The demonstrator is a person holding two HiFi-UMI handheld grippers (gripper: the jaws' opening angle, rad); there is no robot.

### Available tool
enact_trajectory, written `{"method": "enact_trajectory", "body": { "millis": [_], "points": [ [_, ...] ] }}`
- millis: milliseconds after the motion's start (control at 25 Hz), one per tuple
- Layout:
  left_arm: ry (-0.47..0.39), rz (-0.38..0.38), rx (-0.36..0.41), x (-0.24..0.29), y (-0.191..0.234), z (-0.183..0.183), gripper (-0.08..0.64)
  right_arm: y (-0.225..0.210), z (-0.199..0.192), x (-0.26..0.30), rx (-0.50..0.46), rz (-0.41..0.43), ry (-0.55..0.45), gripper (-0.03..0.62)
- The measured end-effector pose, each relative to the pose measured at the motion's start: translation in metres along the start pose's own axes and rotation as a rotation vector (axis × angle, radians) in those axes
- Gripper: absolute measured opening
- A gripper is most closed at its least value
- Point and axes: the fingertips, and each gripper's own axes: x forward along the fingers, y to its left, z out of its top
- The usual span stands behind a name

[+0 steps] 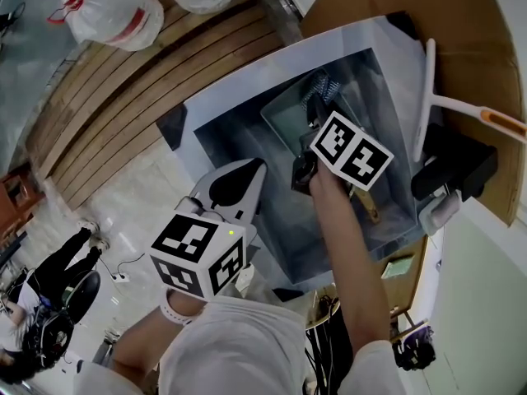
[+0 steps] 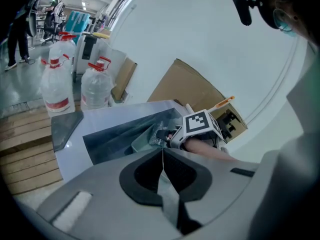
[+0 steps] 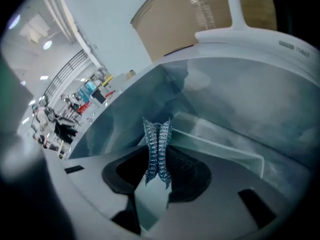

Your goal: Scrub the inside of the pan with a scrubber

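Note:
A rectangular steel pan (image 1: 284,120) lies in the steel sink (image 1: 226,122). My right gripper (image 1: 316,109) reaches down into it and is shut on a silvery mesh scrubber (image 1: 319,87), which hangs just over the pan's inside. In the right gripper view the scrubber (image 3: 157,149) stands pinched between the jaws, with the pan's rim (image 3: 220,140) behind it. My left gripper (image 1: 254,171) hovers at the sink's left edge, shut with nothing in it. The left gripper view shows those jaws (image 2: 162,156) pressed together, and beyond them the right gripper (image 2: 172,136), the scrubber (image 2: 158,134) and the pan (image 2: 142,141).
A white-handled tool with an orange grip (image 1: 432,97) and a black box (image 1: 457,167) lie on the brown counter (image 1: 486,48) right of the sink. Water jugs (image 1: 107,11) stand on wooden slats (image 1: 123,97) to the left. A person (image 1: 49,295) stands at lower left.

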Motion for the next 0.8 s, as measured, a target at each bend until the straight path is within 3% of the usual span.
{"method": "enact_trajectory", "body": {
  "millis": [120, 200, 800],
  "points": [
    [0.001, 0.000, -0.006, 0.000, 0.001, -0.001, 0.006, 0.003, -0.004, 0.004, 0.177, 0.034, -0.013, 0.107],
    [0.000, -0.001, -0.007, 0.000, 0.000, -0.001, 0.006, 0.004, -0.005, 0.005, 0.239, 0.054, -0.017, 0.107],
    [0.005, 0.001, -0.006, 0.001, 0.002, -0.002, 0.006, 0.015, -0.008, 0.001, 0.204, 0.108, 0.002, 0.104]
  ]
}}
